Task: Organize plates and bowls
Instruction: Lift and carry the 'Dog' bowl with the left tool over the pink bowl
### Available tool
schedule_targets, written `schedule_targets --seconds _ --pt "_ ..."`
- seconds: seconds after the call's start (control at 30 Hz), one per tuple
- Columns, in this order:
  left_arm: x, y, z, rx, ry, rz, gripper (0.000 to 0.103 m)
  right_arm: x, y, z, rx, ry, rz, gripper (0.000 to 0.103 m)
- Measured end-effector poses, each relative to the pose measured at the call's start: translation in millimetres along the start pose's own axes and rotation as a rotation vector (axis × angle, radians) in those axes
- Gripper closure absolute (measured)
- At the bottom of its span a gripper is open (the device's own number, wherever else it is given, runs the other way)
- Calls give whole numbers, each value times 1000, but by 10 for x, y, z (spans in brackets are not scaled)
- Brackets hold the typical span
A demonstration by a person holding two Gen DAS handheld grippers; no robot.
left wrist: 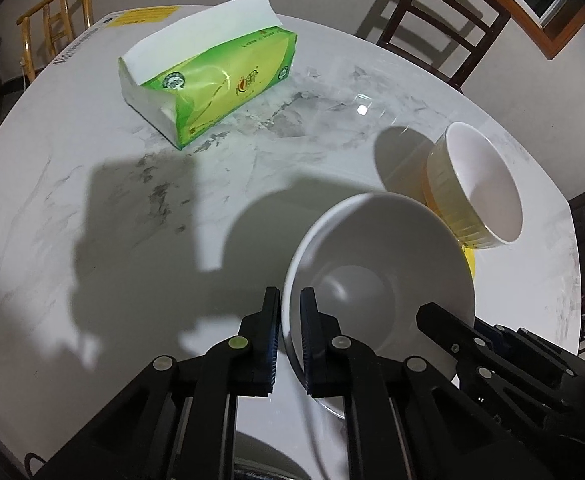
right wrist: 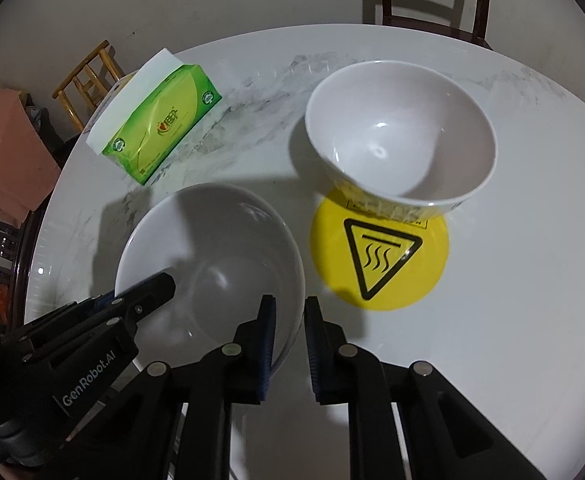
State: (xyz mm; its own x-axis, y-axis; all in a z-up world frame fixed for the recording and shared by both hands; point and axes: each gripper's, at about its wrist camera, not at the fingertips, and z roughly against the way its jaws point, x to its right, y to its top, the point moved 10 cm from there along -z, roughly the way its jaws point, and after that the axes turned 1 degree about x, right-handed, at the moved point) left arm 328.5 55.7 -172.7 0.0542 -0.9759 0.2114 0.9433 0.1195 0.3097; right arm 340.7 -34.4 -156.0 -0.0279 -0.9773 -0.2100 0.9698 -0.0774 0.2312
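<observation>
Gripping opposite rims of white bowl (right wrist: pixel 212 256), mouth up, slightly tilted: left tool (left wrist: pixel 290 334) & right tool (right wrist: pixel 290 344).

From my seat the yellow disc (right wrist: pixel 388 264) lay partly hidden under the far bowl (right wrist: pixel 400 132); its edge print was blurred past reading; the near bowl's (left wrist: pixel 376 272) lower rim vanished behind my left hand-held gripper (left wrist: pixel 290 334); the dark chair (right wrist: pixel 436 0) was cut off at the top edge.
</observation>
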Motion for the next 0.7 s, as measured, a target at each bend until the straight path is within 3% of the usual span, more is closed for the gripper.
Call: schedule_targets --seconds 0.7 --pt "-43 -296 648 63 20 -18 96 -239 -300 617 60 20 37 88"
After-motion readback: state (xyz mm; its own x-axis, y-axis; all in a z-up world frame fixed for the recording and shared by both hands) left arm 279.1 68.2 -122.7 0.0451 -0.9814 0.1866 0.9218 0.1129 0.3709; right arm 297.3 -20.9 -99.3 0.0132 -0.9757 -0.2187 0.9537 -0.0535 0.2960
